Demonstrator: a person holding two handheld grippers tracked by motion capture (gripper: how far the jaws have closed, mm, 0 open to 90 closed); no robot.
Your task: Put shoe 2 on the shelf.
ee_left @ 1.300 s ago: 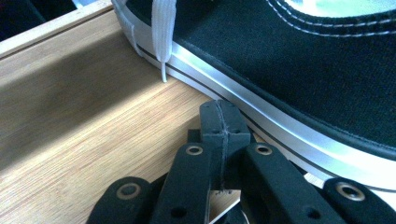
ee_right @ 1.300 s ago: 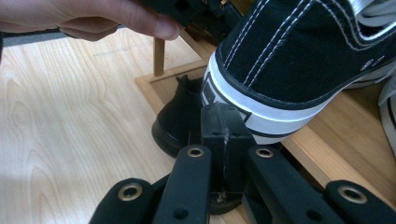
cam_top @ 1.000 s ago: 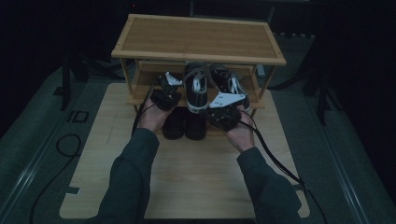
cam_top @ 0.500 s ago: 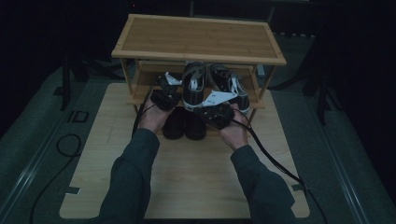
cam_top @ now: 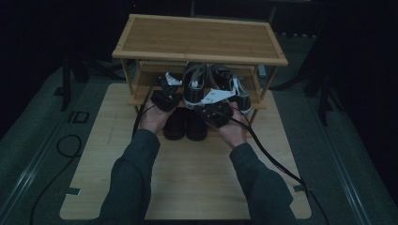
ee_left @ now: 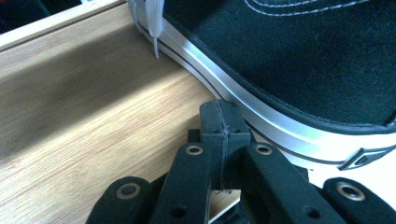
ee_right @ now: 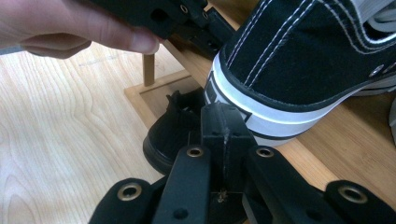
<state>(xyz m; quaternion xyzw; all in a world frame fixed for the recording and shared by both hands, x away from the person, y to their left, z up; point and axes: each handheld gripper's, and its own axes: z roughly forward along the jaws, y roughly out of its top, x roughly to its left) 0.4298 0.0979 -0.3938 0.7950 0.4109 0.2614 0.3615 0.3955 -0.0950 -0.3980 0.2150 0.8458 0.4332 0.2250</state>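
I have both grippers at the middle shelf (cam_top: pixel 141 96) of the wooden rack (cam_top: pixel 197 37), centre of the high view. My left gripper (ee_left: pixel 223 114) has its jaws pressed together, empty, tip against the white sole of the left sneaker (ee_left: pixel 299 60). My right gripper (ee_right: pixel 223 116) is likewise closed and empty at that shoe's heel. I judge this a nudge: push low on the sole, slowly and squarely, so it slides rather than tips toward the dark shoes (cam_top: pixel 185 124) below.

Dim room, dark floor (cam_top: pixel 42 140), trailing cable (cam_top: pixel 65 145)
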